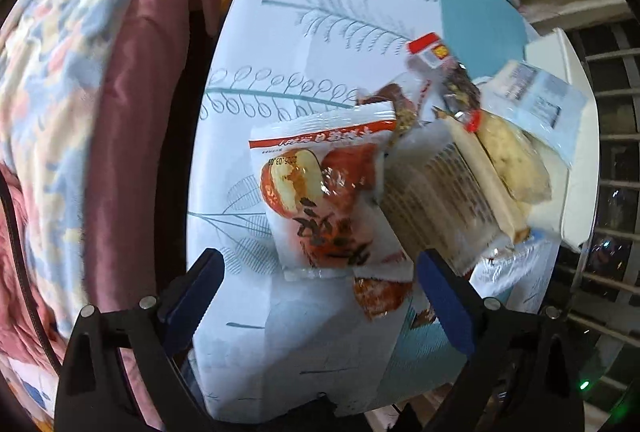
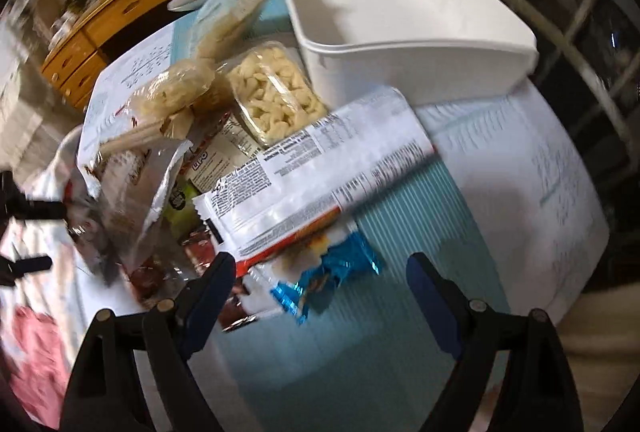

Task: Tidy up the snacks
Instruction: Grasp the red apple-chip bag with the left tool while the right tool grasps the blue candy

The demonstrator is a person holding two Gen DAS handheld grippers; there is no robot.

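Observation:
A pile of snack packets lies on a table with a white and teal leaf-print cloth (image 1: 320, 12). In the left wrist view a white and red packet with date pictures (image 1: 324, 192) lies just ahead of my open left gripper (image 1: 320, 288); a bread bag (image 1: 512, 160) lies behind it. In the right wrist view a large white packet with printed labels (image 2: 320, 172) and a small blue wrapper (image 2: 328, 276) lie ahead of my open right gripper (image 2: 320, 284). A clear tub of pale snacks (image 2: 272, 96) sits beside an empty white bin (image 2: 420, 44).
A chair draped with pink and floral cloth (image 1: 100, 112) stands at the table's left. A metal window grille (image 1: 616, 152) runs behind the bin. A wooden dresser (image 2: 92, 28) stands beyond the table.

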